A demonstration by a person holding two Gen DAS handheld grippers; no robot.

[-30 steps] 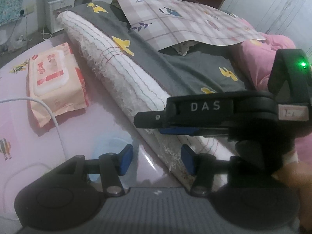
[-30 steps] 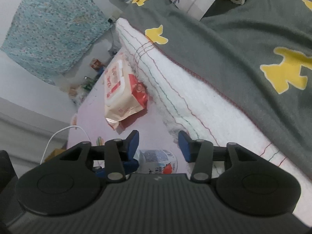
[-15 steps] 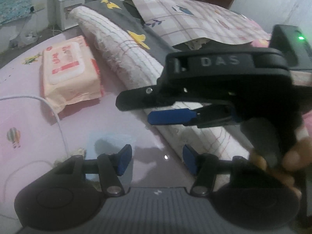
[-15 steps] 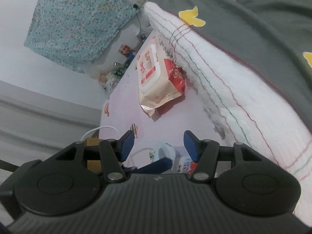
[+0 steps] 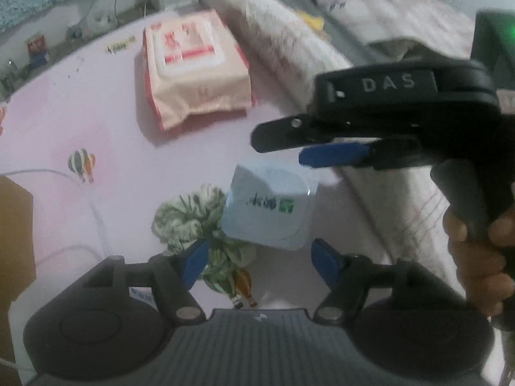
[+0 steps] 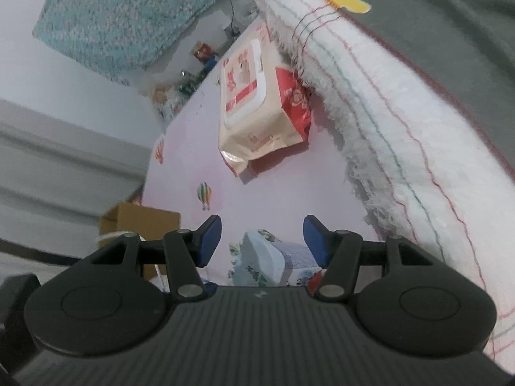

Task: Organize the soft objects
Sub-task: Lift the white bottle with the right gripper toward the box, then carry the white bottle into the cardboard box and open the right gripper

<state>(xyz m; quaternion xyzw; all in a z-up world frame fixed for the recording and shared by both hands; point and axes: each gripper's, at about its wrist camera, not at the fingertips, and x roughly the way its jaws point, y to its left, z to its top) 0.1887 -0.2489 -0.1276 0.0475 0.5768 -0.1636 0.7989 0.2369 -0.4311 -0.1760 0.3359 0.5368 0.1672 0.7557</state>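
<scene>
We find the left gripper (image 5: 259,259) pointing steeply down over a pink sheet (image 5: 96,103) printed with balloons. Its jaws are opening and stand well apart, and nothing is pressed between them. A small pale-blue tissue packet (image 5: 270,206) lies on the sheet just ahead of the blue fingertips (image 5: 193,259), in line with the gap and nearer the right finger. A green-and-white scrunchie (image 5: 193,218) lies at the packet's left edge, touching or overlapping it; its lower part reaches the left fingertip, though we cannot tell whether the two touch.

The right gripper (image 5: 322,148) enters the left wrist view from the right, held by a hand (image 5: 476,251), with its tips above and beyond the packet. In the right wrist view the right gripper (image 6: 262,238) has its jaws apart and clamped on nothing. The tissue packet (image 6: 267,260) shows low in that gap, partly hidden by the gripper body, and neither pad presses on it.

Farther off, a pack of wet wipes (image 5: 196,67) lies flat on the sheet, well apart from both grippers. A rolled white towel (image 6: 386,112) with thin coloured stripes runs along the right side of the sheet, the wipes close against it. A grey blanket (image 6: 450,32) with yellow shapes lies behind the towel. A brown cardboard box (image 6: 141,225) stands at the sheet's near left edge, with a white cable (image 5: 93,209) beside it.
</scene>
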